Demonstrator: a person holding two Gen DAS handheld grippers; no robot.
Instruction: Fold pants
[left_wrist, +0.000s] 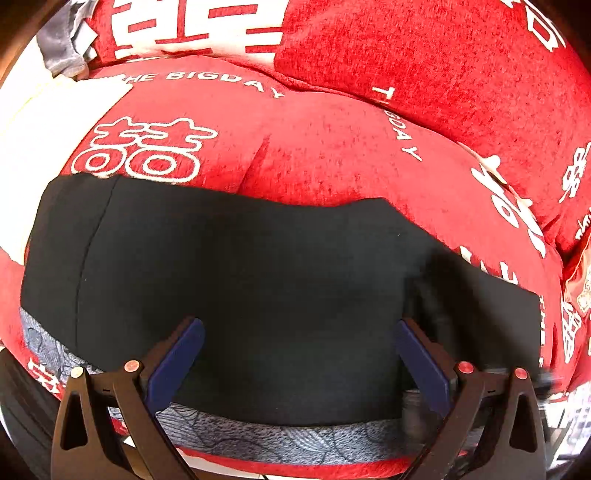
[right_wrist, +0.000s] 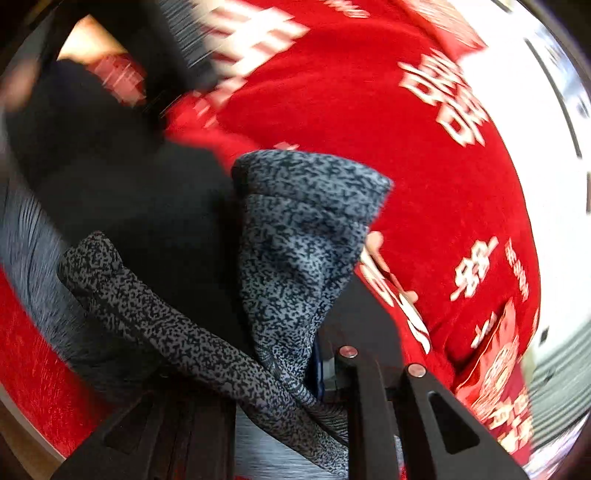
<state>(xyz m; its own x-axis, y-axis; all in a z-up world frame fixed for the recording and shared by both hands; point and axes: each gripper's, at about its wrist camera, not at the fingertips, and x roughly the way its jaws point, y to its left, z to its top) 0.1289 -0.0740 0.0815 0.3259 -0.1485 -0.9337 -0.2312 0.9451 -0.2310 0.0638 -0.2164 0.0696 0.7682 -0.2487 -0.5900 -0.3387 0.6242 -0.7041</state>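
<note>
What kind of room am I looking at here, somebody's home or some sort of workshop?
Most likely a bedroom in a home. Black pants lie on a bed spread with a red quilt printed with white characters, and matching red pillows sit at its far end.

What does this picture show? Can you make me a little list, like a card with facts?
place: red bedspread with white lettering
garment: black pants lying flat, grey patterned waistband
left gripper: jaws open above the pants, holding nothing
right gripper: jaws shut on the waistband, lifting it
pillow: red, behind the pants
picture quality: right wrist view blurred
</note>
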